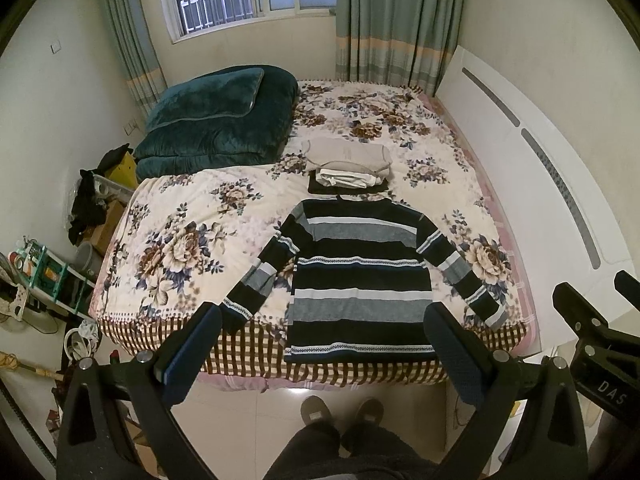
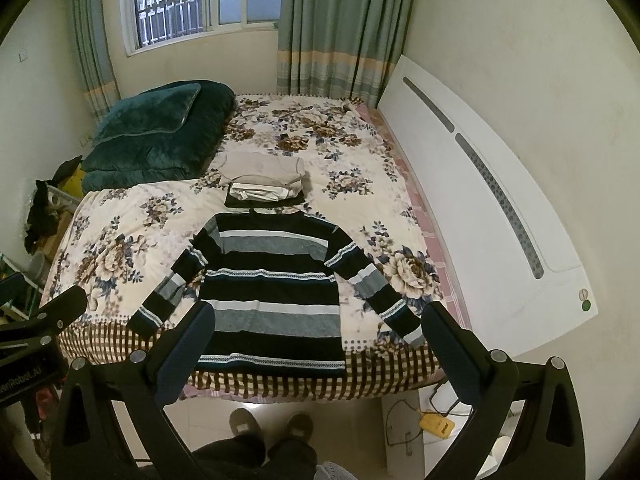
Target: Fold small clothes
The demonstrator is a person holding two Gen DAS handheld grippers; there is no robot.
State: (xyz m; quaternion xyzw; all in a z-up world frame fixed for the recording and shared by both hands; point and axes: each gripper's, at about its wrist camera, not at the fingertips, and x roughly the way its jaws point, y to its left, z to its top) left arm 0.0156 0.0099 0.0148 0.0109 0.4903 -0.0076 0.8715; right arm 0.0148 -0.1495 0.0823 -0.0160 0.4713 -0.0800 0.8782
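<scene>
A navy, grey and white striped sweater [image 1: 360,276] lies flat on the floral bedspread [image 1: 180,240], sleeves spread out, hem at the near edge of the bed. It also shows in the right wrist view [image 2: 272,292]. Behind its collar sits a stack of folded clothes [image 1: 348,164], beige on top, white and dark below; the stack shows in the right wrist view too [image 2: 262,180]. My left gripper [image 1: 324,344] is open and empty, held above the near bed edge. My right gripper [image 2: 316,344] is open and empty at the same height.
A folded dark green quilt [image 1: 216,120] lies at the bed's far left. A white headboard [image 1: 532,184] runs along the right. Cluttered shelves and boxes [image 1: 48,272] stand left of the bed. The person's feet [image 1: 340,412] stand on the tiled floor. A yellow power strip [image 2: 438,426] lies on the floor.
</scene>
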